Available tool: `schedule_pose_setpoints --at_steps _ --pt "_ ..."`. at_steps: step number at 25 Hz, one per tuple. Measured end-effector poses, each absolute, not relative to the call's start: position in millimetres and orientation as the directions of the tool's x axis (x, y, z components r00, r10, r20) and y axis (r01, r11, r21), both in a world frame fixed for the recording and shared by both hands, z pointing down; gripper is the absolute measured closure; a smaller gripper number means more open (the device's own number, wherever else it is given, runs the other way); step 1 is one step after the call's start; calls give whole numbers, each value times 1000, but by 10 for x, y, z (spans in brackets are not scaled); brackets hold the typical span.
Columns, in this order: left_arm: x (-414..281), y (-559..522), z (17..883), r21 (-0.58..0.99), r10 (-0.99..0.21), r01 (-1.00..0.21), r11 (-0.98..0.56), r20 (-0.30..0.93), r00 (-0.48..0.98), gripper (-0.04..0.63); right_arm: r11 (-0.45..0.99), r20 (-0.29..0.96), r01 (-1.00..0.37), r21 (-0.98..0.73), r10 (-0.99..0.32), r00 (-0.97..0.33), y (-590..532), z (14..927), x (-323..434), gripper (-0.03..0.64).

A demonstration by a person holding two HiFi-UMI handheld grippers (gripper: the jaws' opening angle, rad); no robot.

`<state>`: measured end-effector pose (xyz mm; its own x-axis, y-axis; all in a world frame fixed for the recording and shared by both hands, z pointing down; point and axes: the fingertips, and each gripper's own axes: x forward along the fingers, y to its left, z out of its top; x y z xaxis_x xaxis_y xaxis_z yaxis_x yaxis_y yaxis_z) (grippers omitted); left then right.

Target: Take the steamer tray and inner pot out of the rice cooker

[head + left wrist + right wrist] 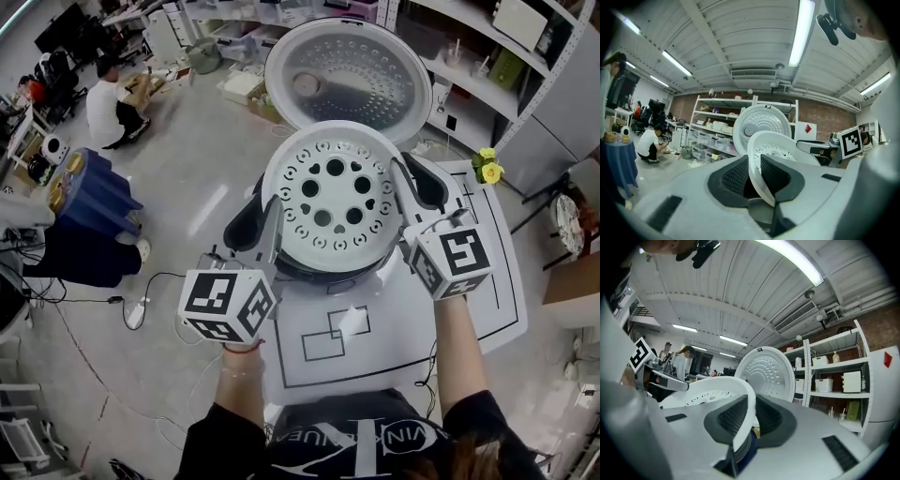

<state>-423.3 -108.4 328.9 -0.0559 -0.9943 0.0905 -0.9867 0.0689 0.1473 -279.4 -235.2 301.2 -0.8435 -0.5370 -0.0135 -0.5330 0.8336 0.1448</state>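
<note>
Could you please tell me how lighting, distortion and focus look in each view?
Head view: strong fisheye bends the shelving; the steamer tray is sharp and evenly lit. Left gripper view: black vignette at the corners, the ceiling light tube blown out. Right gripper view: same vignette, the ceiling strip light glaring, the tray's near rim slightly soft.

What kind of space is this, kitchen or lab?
Probably a lab or workshop, not a kitchen: open shelving stocked with bins, a bare concrete floor, and a line-marked sheet on the table.
</note>
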Motion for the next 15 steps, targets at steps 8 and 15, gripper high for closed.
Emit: schedule_pose_setpoints --at_steps 8,15 --pt "-3970 -938 2884 119 -997 -990 74 16 -73 518 840 -96 -530 120 -521 -848 -2200 2647 -2501 566" --pt "-3420 -1029 2664 115 -1000 -993 16 -9 -17 522 808 -128 -579 114 -566 -815 -2203 2426 -1871 568"
